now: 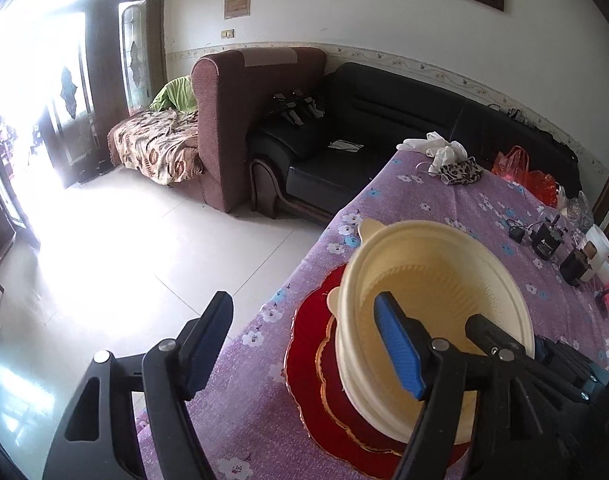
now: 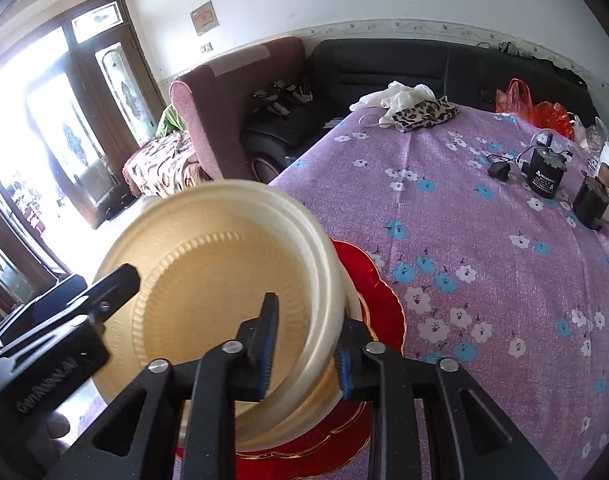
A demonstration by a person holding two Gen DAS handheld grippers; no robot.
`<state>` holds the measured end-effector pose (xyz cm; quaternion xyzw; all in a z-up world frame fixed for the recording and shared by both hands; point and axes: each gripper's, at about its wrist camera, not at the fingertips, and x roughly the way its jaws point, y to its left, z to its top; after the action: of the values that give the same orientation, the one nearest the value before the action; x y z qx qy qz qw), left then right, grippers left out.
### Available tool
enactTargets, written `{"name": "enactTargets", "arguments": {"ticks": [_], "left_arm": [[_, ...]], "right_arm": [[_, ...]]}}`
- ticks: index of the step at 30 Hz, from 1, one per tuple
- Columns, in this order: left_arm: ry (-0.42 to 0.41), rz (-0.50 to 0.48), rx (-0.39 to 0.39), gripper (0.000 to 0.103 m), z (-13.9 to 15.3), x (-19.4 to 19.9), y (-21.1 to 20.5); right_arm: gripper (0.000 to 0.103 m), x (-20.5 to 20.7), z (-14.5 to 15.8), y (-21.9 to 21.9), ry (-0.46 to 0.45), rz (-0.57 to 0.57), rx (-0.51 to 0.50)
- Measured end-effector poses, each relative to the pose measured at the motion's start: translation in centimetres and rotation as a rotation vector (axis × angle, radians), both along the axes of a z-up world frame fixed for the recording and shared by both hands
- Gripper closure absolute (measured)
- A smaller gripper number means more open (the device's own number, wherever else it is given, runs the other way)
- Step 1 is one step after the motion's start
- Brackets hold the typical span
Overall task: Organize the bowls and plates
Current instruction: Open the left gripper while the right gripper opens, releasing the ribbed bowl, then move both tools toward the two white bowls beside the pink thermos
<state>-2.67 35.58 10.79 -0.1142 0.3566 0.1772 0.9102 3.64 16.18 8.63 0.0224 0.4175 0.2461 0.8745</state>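
1. Left gripper fingers standing wide apart, gripping nothing; the cream bowls' near rim is sitting between them.
2. Right gripper fingers straddling the bowls' right rim; pad contact unclear.
3. Bowls stacked on red plates, lying at the surface edge.
4. Open cloth stretching right of the right fingers.

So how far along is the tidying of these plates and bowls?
Looks nearly done: the cream bowls sit nested on the stacked red plates. In hand: the right gripper straddles the bowl rim, grip unclear; the left gripper is open. Left: letting go, it seems; no other loose dishes show.
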Motion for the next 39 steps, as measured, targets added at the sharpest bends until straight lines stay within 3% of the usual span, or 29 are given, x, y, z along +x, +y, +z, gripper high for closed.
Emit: {"name": "enactTargets", "arguments": {"ticks": [2, 8, 14, 22, 26, 31, 39], "left_arm": [[-0.013, 0.014, -0.025, 0.029, 0.1, -0.7, 0.6], [-0.057, 0.039, -0.081, 0.029, 0.6, -2.7, 1.8], [-0.118, 0.003, -0.111, 0.029, 1.8, -5.2, 0.7], [-0.223, -0.072, -0.065, 0.017, 5.1, -9.0, -3.6], [-0.241, -0.146, -0.010, 0.014, 5.5, -9.8, -6.8], [-0.201, -0.234, -0.006, 0.013, 4.0, -9.0, -10.5], [-0.140, -0.334, 0.010, 0.013, 2.2, -7.7, -15.4]], "right_arm": [[0.054, -0.3, 0.4, -0.2, -0.012, -0.003, 0.011], [0.034, -1.5, 1.5, -0.5, -0.109, -0.036, -0.042], [0.033, -2.3, 2.1, -2.6, -0.122, -0.082, -0.026], [0.030, -5.9, 1.4, -10.5, -0.100, -0.163, 0.023], [0.030, -7.8, -0.1, -15.4, -0.056, -0.218, 0.029], [0.030, -11.3, -0.4, -24.1, -0.059, -0.330, 0.023], [0.030, -16.7, 0.9, -43.1, -0.085, -0.728, 0.006]]}}
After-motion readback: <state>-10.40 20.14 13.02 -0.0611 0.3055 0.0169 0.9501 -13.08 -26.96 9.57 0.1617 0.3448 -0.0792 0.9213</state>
